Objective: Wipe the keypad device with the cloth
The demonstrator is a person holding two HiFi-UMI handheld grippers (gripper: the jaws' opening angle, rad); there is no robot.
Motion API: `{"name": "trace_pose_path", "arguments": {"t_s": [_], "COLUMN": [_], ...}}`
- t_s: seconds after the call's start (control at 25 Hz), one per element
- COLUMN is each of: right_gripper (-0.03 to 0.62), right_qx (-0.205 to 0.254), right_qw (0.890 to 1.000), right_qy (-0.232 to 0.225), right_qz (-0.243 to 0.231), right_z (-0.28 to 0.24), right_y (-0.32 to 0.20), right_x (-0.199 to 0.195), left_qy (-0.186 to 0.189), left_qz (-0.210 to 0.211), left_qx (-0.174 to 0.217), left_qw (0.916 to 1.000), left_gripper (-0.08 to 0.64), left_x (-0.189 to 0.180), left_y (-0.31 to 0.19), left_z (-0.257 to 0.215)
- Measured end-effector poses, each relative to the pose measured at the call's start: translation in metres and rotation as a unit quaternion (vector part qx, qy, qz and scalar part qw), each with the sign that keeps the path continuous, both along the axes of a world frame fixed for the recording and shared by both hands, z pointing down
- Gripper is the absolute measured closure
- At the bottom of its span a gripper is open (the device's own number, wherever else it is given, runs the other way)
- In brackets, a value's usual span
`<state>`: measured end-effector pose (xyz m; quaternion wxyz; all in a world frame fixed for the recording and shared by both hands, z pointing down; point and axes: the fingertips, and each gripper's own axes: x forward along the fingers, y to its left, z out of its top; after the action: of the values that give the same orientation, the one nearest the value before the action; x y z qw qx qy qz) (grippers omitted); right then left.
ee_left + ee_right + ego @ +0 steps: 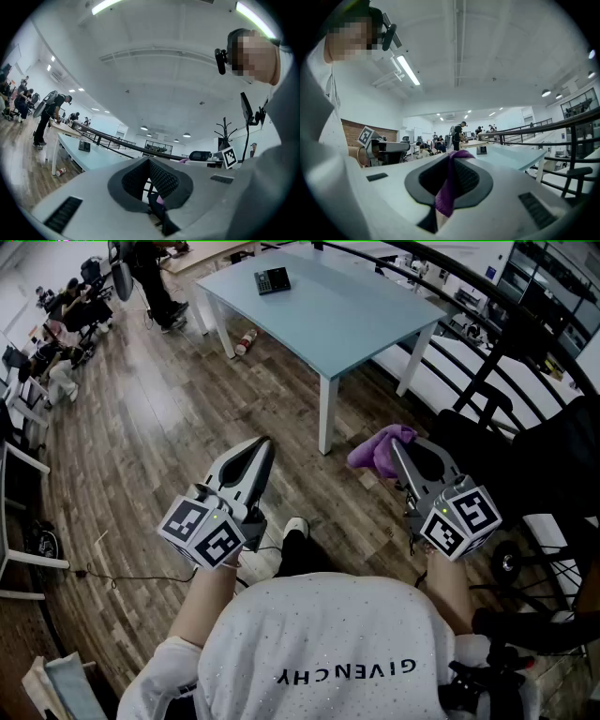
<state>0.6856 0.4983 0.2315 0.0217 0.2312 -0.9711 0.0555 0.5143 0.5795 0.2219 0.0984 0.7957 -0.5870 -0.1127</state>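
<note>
The keypad device is a small dark box lying on the far part of the pale blue table, well ahead of both grippers. It also shows small in the left gripper view and the right gripper view. My right gripper is held at waist height, shut on a purple cloth; the cloth hangs pinched between its jaws. My left gripper is level with it, to the left, shut with nothing in it. Both are over the wooden floor, short of the table.
A black railing runs behind and right of the table. A dark chair stands close on my right. A bottle lies on the floor under the table. People sit at desks far left; one stands by the table's far corner.
</note>
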Motion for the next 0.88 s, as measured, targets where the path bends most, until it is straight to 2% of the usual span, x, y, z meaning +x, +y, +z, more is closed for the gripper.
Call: {"name": "trace_pose_path", "arguments": {"t_s": [0.24, 0.44, 0.64, 0.88], "right_gripper": [0.569, 0.569, 0.568, 0.569], "right_qx": [0.0, 0.003, -0.005, -0.007], "right_qw": [1.0, 1.0, 1.0, 1.0], "right_qy": [0.003, 0.016, 0.008, -0.017], "right_qz": [0.003, 0.007, 0.001, 0.012], "right_z": [0.002, 0.004, 0.001, -0.027], "right_y": [-0.014, -0.041, -0.081, -0.141], "right_x": [-0.012, -0.036, -0.087, -0.18], "left_qy": [0.01, 0.017, 0.022, 0.007], "left_qz": [-0.003, -0.002, 0.004, -0.001], "left_qx": [-0.006, -0.006, -0.03, -0.007], "left_qw": [0.9999, 0.9998, 0.9993, 1.0], "left_gripper": [0.56, 0.56, 0.56, 0.56], "left_x": [-0.016, -0.042, -0.091, -0.183], "left_y": [-0.008, -0.034, -0.065, -0.104], "left_z": [0.006, 0.013, 0.032, 0.005]}}
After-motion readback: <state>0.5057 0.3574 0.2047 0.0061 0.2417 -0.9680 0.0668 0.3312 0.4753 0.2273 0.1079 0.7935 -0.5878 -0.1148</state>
